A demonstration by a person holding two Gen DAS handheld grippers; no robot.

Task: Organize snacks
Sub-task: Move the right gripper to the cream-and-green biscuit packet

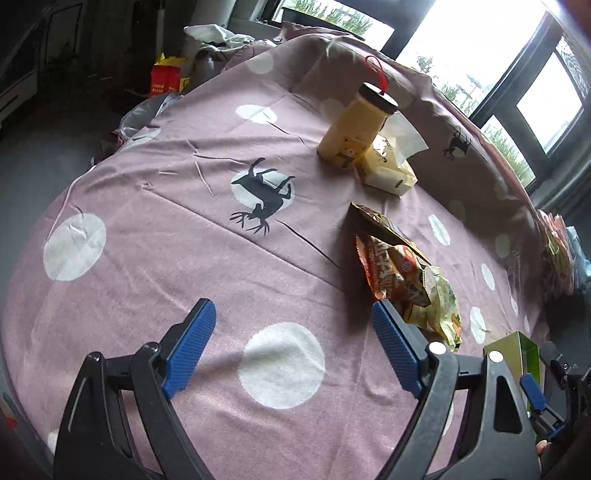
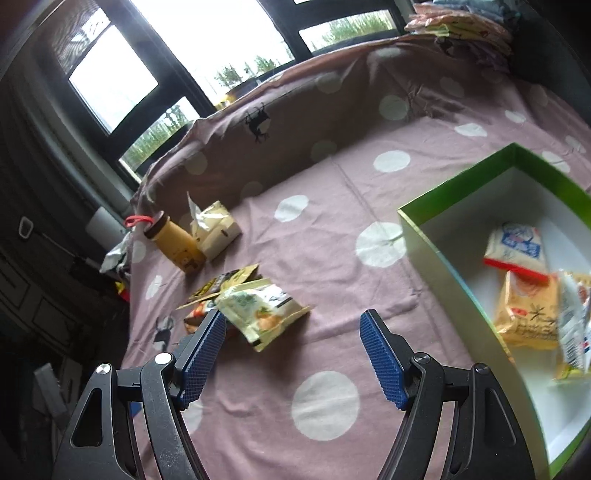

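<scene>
Left gripper: jaws spread wide, nothing between them, only pink polka-dot cloth under the gap. Right gripper: same, spread wide and empty, above the cloth.

Surface is cloth-covered; can't tell if it's a desk or a bed underneath.

Snack pile, right wrist view: at 11 o'clock from the right gripper, just past its left finger. Pale green-and-white bag on top, an orange packet and a dark packet partly under it. In the left wrist view the same pile sits at 1 o'clock from the left gripper, the near end of the pale bag just behind its right finger; contact can't be told.

Green box, white inside, at 3 o'clock in the right wrist view. Inside: a red-white-blue packet, a yellow-orange packet partly under it, plus another pack at the frame edge, blurred.

Further back: yellow bottle with dark cap and red loop, upright, 12 o'clock from the pile in the left wrist view. Tissue pack just beside it, seemingly touching, one sheet sticking up.

Windows behind. Folded textiles stacked at 1 o'clock in the right wrist view.
</scene>
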